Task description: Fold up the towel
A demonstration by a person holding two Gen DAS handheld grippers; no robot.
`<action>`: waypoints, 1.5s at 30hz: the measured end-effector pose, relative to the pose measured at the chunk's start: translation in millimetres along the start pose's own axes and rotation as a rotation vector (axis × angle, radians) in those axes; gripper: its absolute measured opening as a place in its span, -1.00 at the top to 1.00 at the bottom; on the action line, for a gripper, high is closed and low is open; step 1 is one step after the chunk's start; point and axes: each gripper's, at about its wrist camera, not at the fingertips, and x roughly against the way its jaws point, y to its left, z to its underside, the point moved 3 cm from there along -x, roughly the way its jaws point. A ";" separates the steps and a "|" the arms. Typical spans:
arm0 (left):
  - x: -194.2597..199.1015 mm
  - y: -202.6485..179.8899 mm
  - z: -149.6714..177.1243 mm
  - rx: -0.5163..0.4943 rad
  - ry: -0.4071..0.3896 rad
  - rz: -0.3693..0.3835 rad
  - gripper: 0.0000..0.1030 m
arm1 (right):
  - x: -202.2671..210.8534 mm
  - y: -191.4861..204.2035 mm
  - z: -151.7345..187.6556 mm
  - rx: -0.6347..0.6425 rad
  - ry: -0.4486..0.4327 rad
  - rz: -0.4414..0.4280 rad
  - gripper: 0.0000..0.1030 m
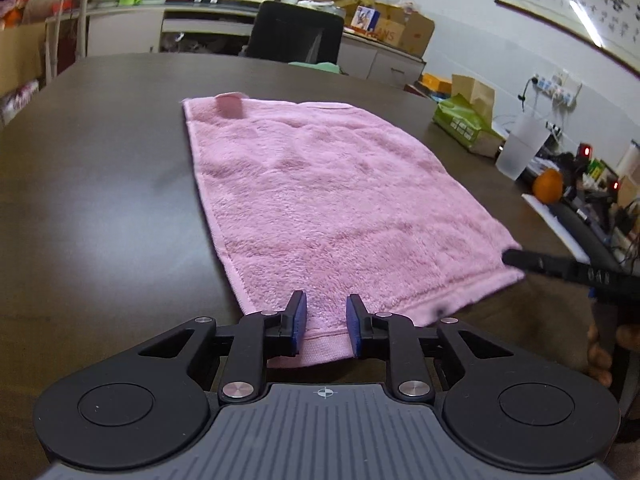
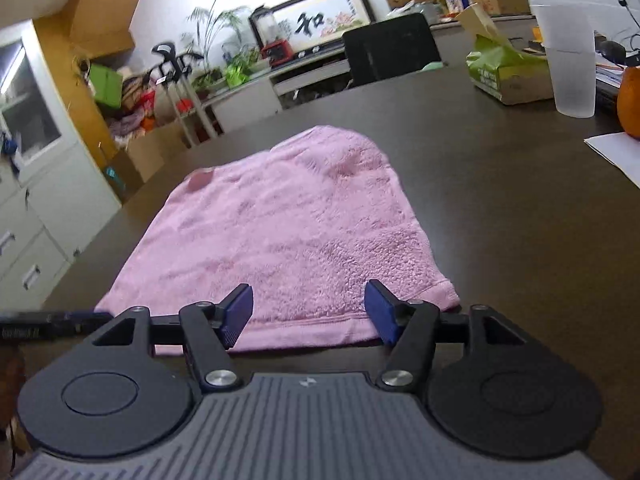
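A pink towel (image 1: 320, 196) lies flat on the dark table (image 1: 100, 200), with a small pink label (image 1: 229, 105) at its far left corner. My left gripper (image 1: 326, 300) hovers low over the near left corner, its blue pads a little apart; the hem shows between them and neither pad presses on it. My right gripper (image 2: 308, 292) stands wide open over the towel (image 2: 288, 232) at its near edge, close to the near right corner. One black finger (image 1: 560, 270) of the right gripper reaches in beside that corner in the left wrist view.
To the right of the towel stand a frosted plastic cup (image 2: 570, 56), a green tissue box (image 2: 504, 72), an orange (image 2: 630, 100) and a white sheet of paper (image 2: 620, 156). A black chair (image 1: 296, 32) sits at the table's far edge.
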 end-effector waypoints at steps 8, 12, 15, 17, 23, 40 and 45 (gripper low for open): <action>17.7 8.0 0.8 0.018 0.030 -0.002 0.51 | 24.4 4.5 -2.8 -0.046 0.058 -0.119 -0.42; 10.8 8.0 -18.5 0.006 -0.024 -0.066 0.34 | 20.3 3.7 -45.3 -0.010 -0.069 -0.102 -0.55; -10.3 2.8 -27.1 -0.005 -0.014 -0.090 0.30 | -7.1 -6.1 -83.5 -0.042 -0.111 -0.085 -0.58; -22.0 -0.9 -28.9 -0.027 -0.013 -0.104 0.27 | -35.3 -14.4 -106.9 -0.084 -0.090 -0.101 -0.58; -23.9 0.1 -30.0 -0.134 -0.008 -0.185 0.26 | -109.0 -34.1 -138.9 -0.185 0.006 -0.122 -0.58; -22.2 27.2 -44.8 -0.058 -0.083 -0.090 -0.19 | -131.2 -75.8 -140.3 -0.384 0.062 -0.208 -0.59; -33.7 26.9 -46.9 -0.064 -0.079 -0.070 -0.19 | -134.8 -78.7 -131.9 -0.415 0.128 -0.269 -0.63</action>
